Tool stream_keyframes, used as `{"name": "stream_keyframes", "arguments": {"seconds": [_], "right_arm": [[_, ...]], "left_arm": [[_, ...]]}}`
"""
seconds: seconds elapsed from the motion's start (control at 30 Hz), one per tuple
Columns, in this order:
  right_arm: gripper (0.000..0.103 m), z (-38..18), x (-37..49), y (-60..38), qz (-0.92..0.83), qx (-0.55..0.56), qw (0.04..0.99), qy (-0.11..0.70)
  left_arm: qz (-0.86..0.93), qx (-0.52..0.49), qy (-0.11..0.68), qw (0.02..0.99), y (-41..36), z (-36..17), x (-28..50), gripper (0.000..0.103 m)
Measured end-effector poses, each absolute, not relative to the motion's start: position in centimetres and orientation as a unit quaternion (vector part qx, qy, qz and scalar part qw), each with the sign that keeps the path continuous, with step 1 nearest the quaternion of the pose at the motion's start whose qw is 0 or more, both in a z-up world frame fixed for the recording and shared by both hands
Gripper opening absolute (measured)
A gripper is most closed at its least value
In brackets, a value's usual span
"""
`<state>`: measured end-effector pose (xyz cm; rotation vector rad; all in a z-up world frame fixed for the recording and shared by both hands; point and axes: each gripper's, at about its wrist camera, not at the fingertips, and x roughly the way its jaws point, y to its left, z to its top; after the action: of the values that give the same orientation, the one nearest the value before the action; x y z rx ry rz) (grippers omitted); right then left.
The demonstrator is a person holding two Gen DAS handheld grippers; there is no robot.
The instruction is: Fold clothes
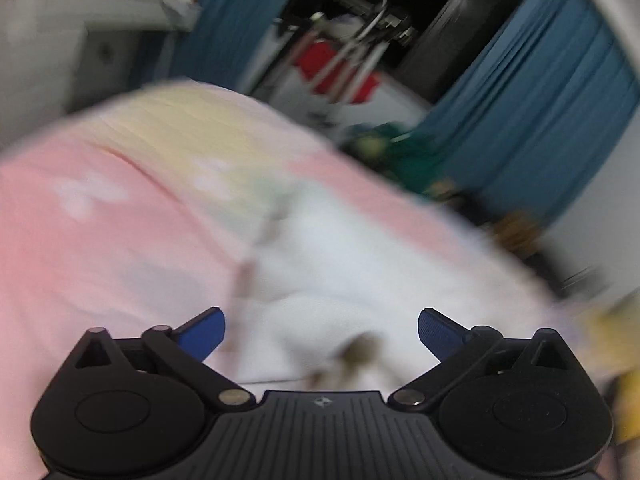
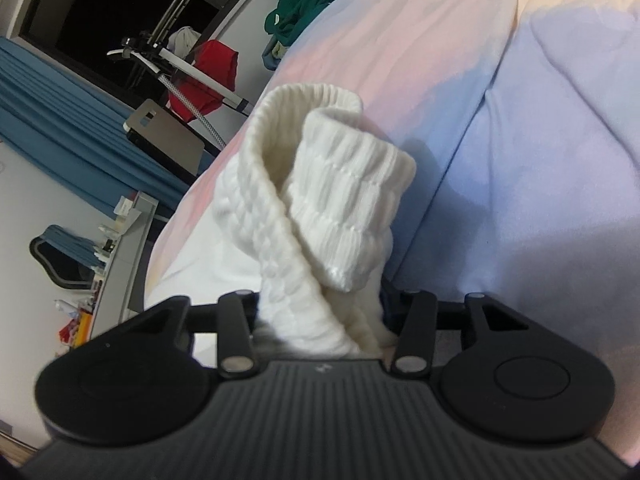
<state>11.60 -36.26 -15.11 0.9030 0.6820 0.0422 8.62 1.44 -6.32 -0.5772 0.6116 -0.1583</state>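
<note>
In the right wrist view a white ribbed sock (image 2: 320,184) is bunched up and rises out of my right gripper (image 2: 320,312). The jaws stand close on its lower part, and the knit hides the fingertips. The sock's folded cuff leans over a pastel pink and blue bedsheet (image 2: 540,160). The left wrist view is blurred. My left gripper (image 1: 322,320) is open wide, its blue pads (image 1: 208,330) far apart with nothing between them. It hovers just above a white garment (image 1: 340,256) lying on the pink bedsheet (image 1: 100,220).
A green garment (image 2: 300,4) lies at the bed's far edge. Beyond the bed stand a drying rack with a red garment (image 2: 208,76), blue curtains (image 2: 60,120) and a cluttered desk (image 2: 120,248). Something yellow (image 1: 616,340) lies at the right edge of the left wrist view.
</note>
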Motion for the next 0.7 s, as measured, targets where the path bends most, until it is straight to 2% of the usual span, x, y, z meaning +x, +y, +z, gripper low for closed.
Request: {"name": "stream_keyframes", "arguments": {"seconds": [0.1, 0.3, 0.53, 0.7], "right_arm": [[0.049, -15.1, 11.8, -36.1, 0.019, 0.428, 0.844, 0.322], [0.049, -15.2, 12.8, -35.8, 0.020, 0.437, 0.841, 0.317], [0.049, -15.4, 12.4, -36.2, 0.027, 0.450, 0.838, 0.306], [0.049, -13.6, 11.7, -36.4, 0.069, 0.460, 0.848, 0.255]], "left_arm": [[-0.083, -0.340, 0.293, 0.890, 2.9, -6.9, 10.0, 0.103], [-0.074, -0.385, 0.369, 0.843, 4.4, -11.5, 15.3, 0.103], [-0.138, -0.359, 0.400, 0.831, 3.0, -12.9, 17.3, 0.103], [-0.152, -0.362, 0.405, 0.826, 2.8, -13.3, 17.3, 0.103]]}}
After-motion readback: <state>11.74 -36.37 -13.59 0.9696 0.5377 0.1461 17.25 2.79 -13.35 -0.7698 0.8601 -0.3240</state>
